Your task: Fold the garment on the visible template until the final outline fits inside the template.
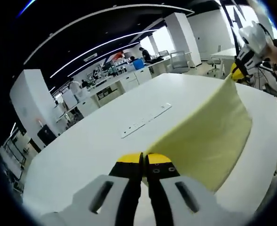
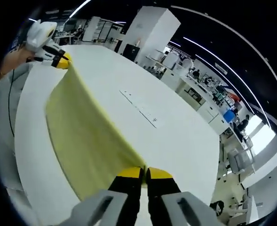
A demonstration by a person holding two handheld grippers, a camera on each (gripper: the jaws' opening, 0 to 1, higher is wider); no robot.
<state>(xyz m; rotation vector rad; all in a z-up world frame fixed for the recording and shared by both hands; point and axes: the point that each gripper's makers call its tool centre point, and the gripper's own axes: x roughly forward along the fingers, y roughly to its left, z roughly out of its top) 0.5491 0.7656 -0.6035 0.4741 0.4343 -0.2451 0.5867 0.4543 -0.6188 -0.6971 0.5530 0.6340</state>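
The garment (image 1: pixel 209 136), a pale yellow cloth, hangs stretched in the air above the white desk (image 1: pixel 96 136), held at two corners. In the left gripper view the left gripper (image 1: pixel 143 162) has its yellow-tipped jaws pressed together on the near edge of the cloth, and the fabric rises away from them in a taut sheet toward the upper right. There the right gripper (image 1: pixel 238 70) pinches the far corner, with a person's hand behind it.

The right gripper view shows the same hold from the other end: the right gripper (image 2: pixel 145 173) has its jaws clamped on the cloth's edge, and the garment (image 2: pixel 82 136) sweeps up and to the left, its top edge pulled straight, to the left gripper (image 2: pixel 59 60) at the far corner. The lower part of the cloth sags toward the desk (image 2: pixel 176 136); whether it touches the surface I cannot tell.

A long narrow strip (image 1: pixel 145 120) lies set into the desktop beyond the cloth, also seen in the right gripper view (image 2: pixel 139 108). Behind the desk stand white pillars and other workstations, with people in the distance.
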